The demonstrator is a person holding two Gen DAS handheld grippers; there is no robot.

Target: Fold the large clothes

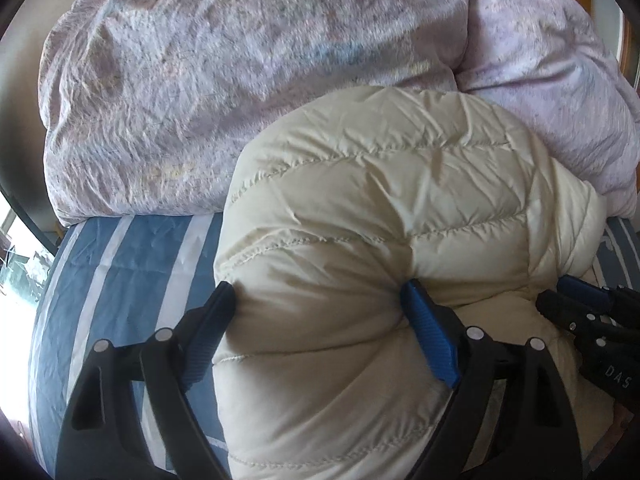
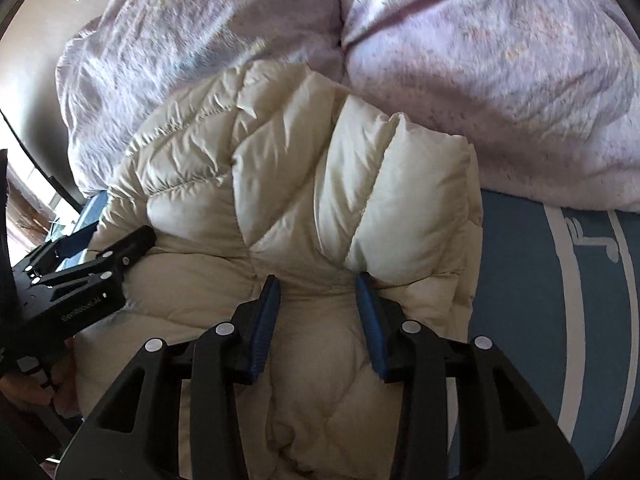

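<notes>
A cream quilted down jacket (image 1: 380,208) lies bunched on a blue and white bed sheet (image 1: 132,264). My left gripper (image 1: 320,300) holds a thick puffy fold of the jacket between its wide-set fingers. My right gripper (image 2: 318,284) clamps a narrower fold of the same jacket (image 2: 288,184) near its right edge. The right gripper also shows at the right edge of the left wrist view (image 1: 584,304). The left gripper shows at the left of the right wrist view (image 2: 120,252).
A big crumpled lilac duvet (image 1: 224,80) is piled behind the jacket, touching it, and fills the back of both views (image 2: 480,80). Blue sheet (image 2: 540,280) lies to the right. A bright window is at far left.
</notes>
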